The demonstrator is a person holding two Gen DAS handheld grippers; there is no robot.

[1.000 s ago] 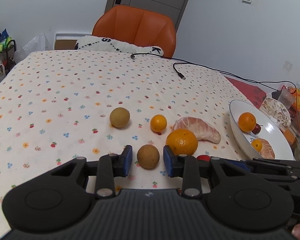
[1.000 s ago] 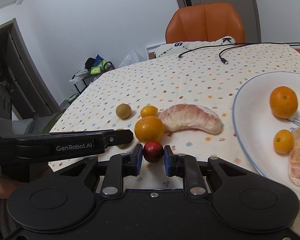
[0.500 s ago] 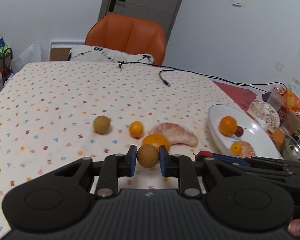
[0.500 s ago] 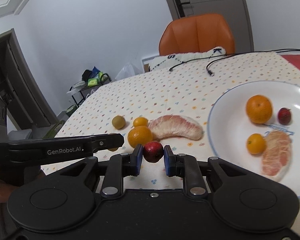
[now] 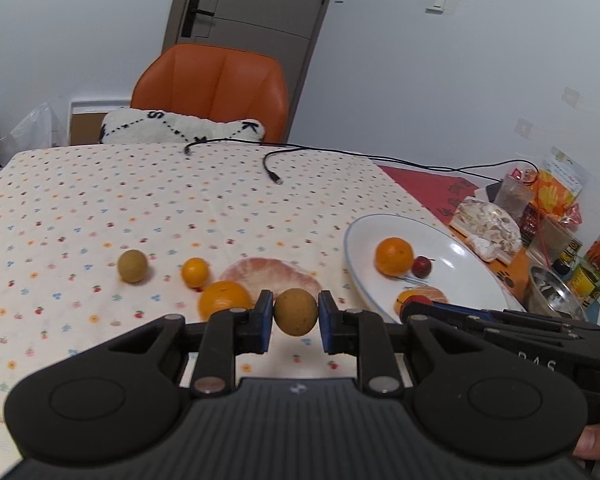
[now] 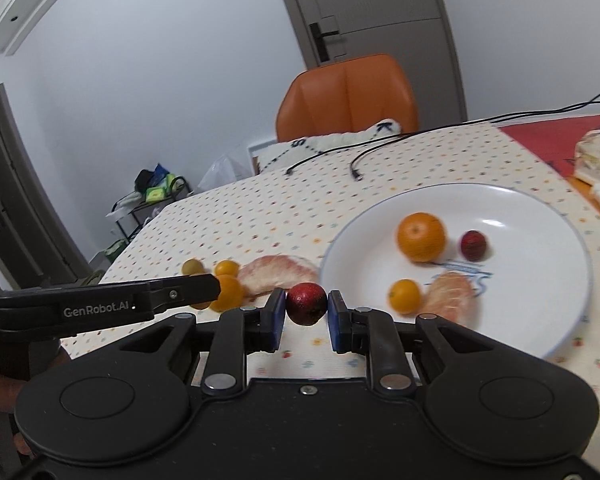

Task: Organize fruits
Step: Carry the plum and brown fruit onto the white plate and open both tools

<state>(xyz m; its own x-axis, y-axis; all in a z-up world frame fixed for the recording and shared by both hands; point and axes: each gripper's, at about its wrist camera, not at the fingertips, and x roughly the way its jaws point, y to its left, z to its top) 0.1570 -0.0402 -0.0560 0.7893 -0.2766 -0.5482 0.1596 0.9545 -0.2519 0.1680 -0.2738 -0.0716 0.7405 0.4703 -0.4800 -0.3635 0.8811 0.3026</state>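
My left gripper [image 5: 295, 314] is shut on a round brown fruit [image 5: 295, 311], held above the tablecloth. My right gripper [image 6: 306, 310] is shut on a small dark red fruit [image 6: 306, 303], raised just left of the white plate [image 6: 560, 216]. On the plate lie an orange [image 6: 421, 236], a red fruit [image 6: 473, 245], a small orange [image 6: 404, 295] and a pomelo segment [image 6: 450, 293]. On the cloth remain a second brown fruit [image 5: 132, 266], a small orange [image 5: 195, 272], a large orange [image 5: 224, 299] and a pomelo segment [image 5: 272, 274].
An orange chair [image 5: 212, 88] with a white cushion [image 5: 180, 128] stands at the table's far edge. Black cables [image 5: 276, 160] cross the far cloth. Snack packets and a metal bowl [image 5: 556, 292] crowd the right side beyond the plate. The left gripper's body [image 6: 100, 306] reaches in from the left.
My left gripper closed on the brown fruit and lifted it off the cloth. My right gripper rose with the red fruit and moved right, nearer the plate.
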